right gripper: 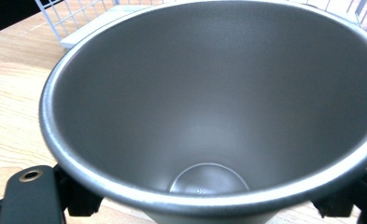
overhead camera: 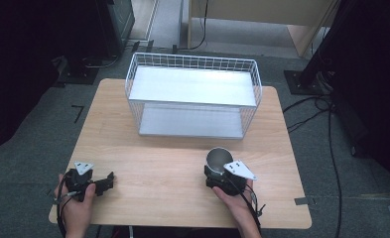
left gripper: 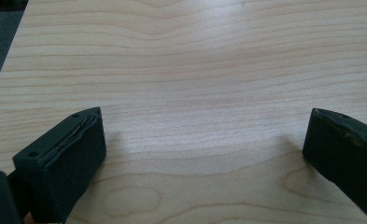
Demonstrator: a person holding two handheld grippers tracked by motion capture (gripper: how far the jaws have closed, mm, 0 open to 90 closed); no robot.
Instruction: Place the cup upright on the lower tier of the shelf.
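Observation:
A grey metal cup (overhead camera: 218,157) stands upright on the wooden table (overhead camera: 158,148), right of centre near the front. My right gripper (overhead camera: 216,172) is shut on its lower body from the near side. In the right gripper view I look down into the empty cup (right gripper: 209,116), with a black finger (right gripper: 29,193) at each lower corner pressed against its sides. My left gripper (overhead camera: 107,182) rests at the table's front left, held by a hand. Its jaws stand wide open in the left gripper view (left gripper: 204,135), with bare wood between them.
A white wire rack (overhead camera: 192,94) with two shelves stands at the back middle of the table, its open side towards me. Grey carpet, cables and dark stands surround the table. Bare wood lies between the cup and the rack.

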